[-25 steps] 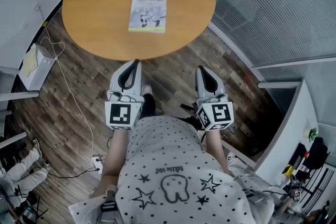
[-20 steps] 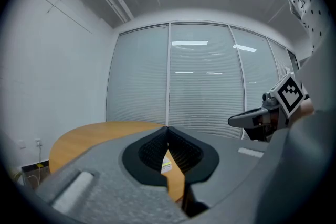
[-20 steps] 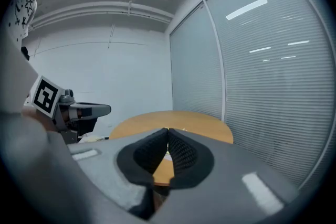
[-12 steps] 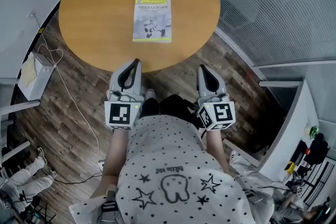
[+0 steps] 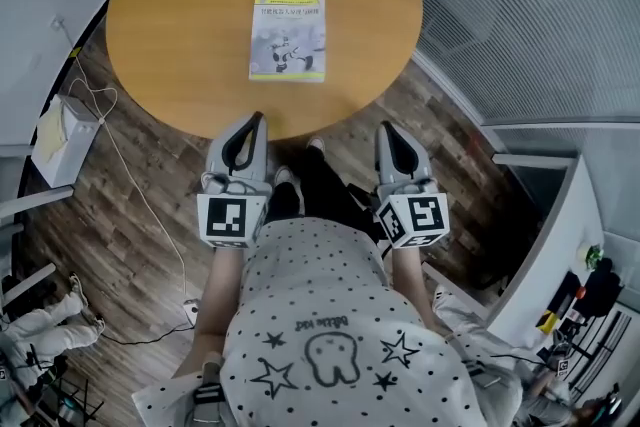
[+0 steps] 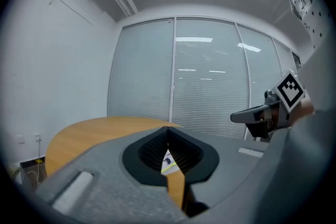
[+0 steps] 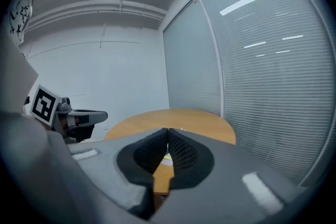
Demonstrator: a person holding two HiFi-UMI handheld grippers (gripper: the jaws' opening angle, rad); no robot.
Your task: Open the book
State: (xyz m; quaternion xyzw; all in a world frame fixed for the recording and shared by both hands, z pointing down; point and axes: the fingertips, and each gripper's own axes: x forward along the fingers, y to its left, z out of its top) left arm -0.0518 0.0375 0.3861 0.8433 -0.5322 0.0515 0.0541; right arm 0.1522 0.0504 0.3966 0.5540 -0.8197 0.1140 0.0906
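A closed book [image 5: 288,35] with a white cover and yellow-green bands lies flat near the middle of the round wooden table [image 5: 180,5]. My left gripper [image 5: 260,118] is shut and empty, its tips at the table's near edge, short of the book. My right gripper [image 5: 385,130] is also shut and empty, just off the table's near right edge. In the left gripper view a sliver of the book [image 6: 168,161] shows through the jaw gap, behind the tips of the left gripper [image 6: 168,128]. In the right gripper view the right gripper [image 7: 168,130] points at the table [image 7: 173,119].
Glass walls with blinds [image 5: 530,5] run along the right. A white box [image 5: 58,137] with a cable [image 5: 130,185] sits on the wood floor [image 5: 120,245] to the left. A low white partition [image 5: 545,255] stands at the right.
Both grippers and the person have come closer to the table; the book sits lower and more central in the head view. The jaws stayed shut.
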